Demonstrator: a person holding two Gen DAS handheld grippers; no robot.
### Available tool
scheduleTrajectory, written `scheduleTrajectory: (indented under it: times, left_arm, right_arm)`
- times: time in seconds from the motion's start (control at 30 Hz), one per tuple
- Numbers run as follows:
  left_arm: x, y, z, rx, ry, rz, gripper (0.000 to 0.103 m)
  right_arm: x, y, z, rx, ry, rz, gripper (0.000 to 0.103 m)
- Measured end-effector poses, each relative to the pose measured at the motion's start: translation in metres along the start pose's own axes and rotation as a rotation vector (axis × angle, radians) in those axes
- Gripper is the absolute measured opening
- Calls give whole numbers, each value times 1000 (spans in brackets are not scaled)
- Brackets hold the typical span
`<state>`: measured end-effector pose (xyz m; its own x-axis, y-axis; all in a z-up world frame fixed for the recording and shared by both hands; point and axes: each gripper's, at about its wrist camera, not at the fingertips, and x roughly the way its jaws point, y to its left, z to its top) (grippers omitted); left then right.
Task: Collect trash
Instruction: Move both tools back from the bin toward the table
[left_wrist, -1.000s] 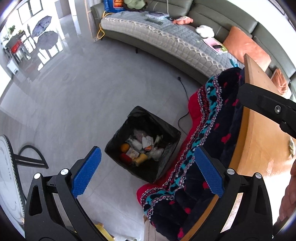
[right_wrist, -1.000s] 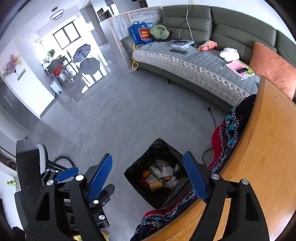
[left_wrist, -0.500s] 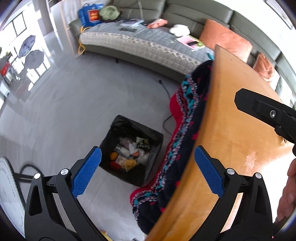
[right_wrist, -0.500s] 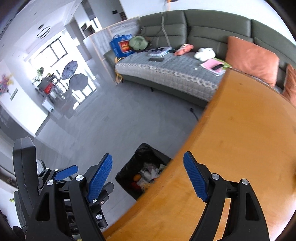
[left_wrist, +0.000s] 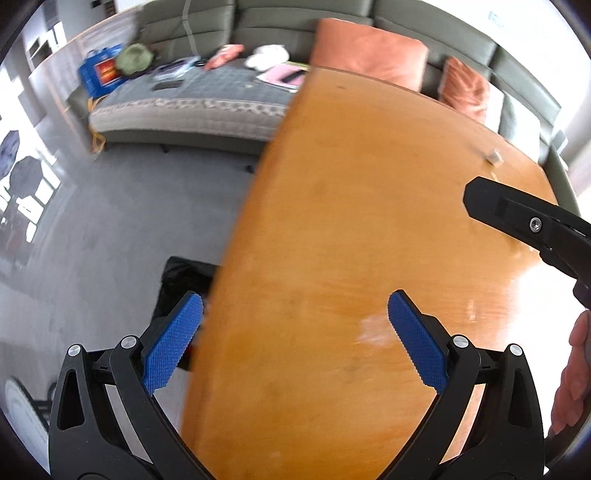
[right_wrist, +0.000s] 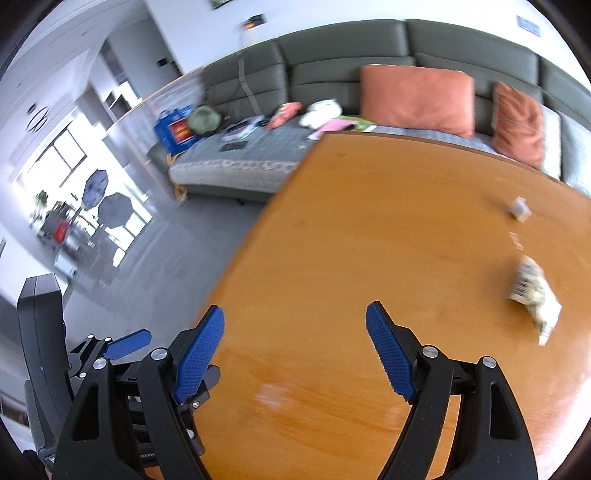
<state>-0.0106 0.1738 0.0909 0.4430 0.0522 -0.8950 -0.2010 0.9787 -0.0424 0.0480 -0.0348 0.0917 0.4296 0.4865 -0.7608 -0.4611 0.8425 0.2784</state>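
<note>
Both grippers hang over an orange wooden table (left_wrist: 351, 221) (right_wrist: 369, 240). My left gripper (left_wrist: 295, 332) is open and empty. My right gripper (right_wrist: 295, 343) is open and empty too. A crumpled white wrapper (right_wrist: 533, 295) lies on the table to the right of my right gripper. A small pale scrap (right_wrist: 519, 208) lies farther back; it also shows in the left wrist view (left_wrist: 494, 156). The black trash bin (left_wrist: 184, 280) stands on the floor beside the table's left edge, mostly hidden by the table.
A grey-green sofa (right_wrist: 332, 62) with orange cushions (right_wrist: 417, 98) and loose items runs behind the table. Grey tiled floor (left_wrist: 110, 221) lies left of the table. The right gripper's body (left_wrist: 528, 225) shows at the right of the left wrist view.
Both views have swung right and up from the bin and the patterned blanket onto the tabletop. The bin has slid under the table edge. The trash pieces have come into view.
</note>
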Motion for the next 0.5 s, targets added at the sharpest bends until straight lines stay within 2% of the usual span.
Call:
scheduleTrajectory:
  times: [0.33,0.5]
  left_arm:
    - [29,-98,30,109,34,-51,97]
    - [45,-141,43,156,50,-64,97]
  right_arm:
    - [-14,-114,3,73,1,-119,80]
    - [-5,-167,7,105,26,-178,80]
